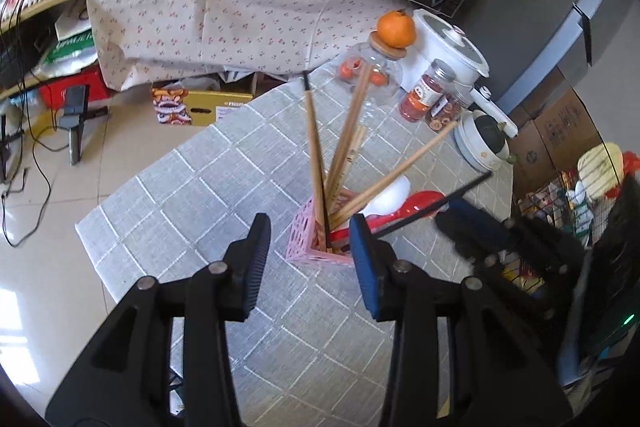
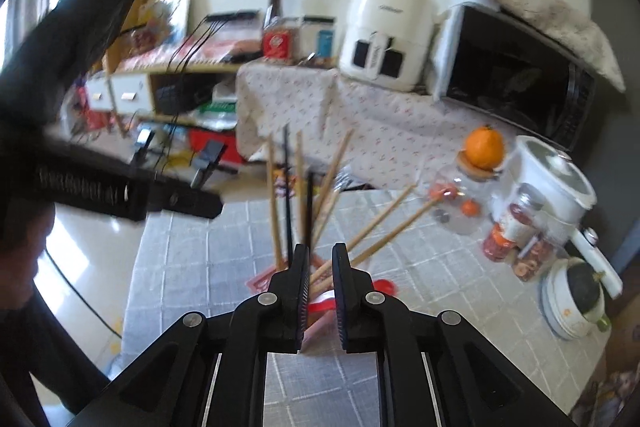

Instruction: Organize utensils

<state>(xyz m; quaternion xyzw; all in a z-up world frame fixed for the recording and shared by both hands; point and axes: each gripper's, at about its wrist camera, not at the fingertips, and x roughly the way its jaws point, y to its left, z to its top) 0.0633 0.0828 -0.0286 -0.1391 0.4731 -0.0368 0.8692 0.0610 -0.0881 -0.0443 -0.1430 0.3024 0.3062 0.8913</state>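
Observation:
A pink perforated utensil holder (image 1: 304, 233) stands on the grey checked tablecloth (image 1: 192, 219). Several wooden chopsticks (image 1: 312, 135) fan out of it. A black chopstick (image 1: 460, 191) slants from the holder up to the tips of my right gripper (image 1: 452, 213). Behind the holder lie a red spoon (image 1: 416, 205) and a white spoon (image 1: 390, 197). My left gripper (image 1: 310, 249) hangs open just in front of the holder, nothing between its pads. In the right wrist view my right gripper (image 2: 321, 259) has a narrow gap between its pads; the black chopstick (image 2: 309, 203) leans at the left fingertip, unclamped.
A glass jar (image 1: 372, 79) with an orange (image 1: 395, 29) on its lid, two snack jars (image 1: 426, 95), a white cooker (image 1: 452, 45) and stacked bowls (image 1: 480, 147) crowd the table's far right. The table's left edge drops to tiled floor (image 1: 52, 211). Cardboard boxes (image 1: 560, 135) stand right.

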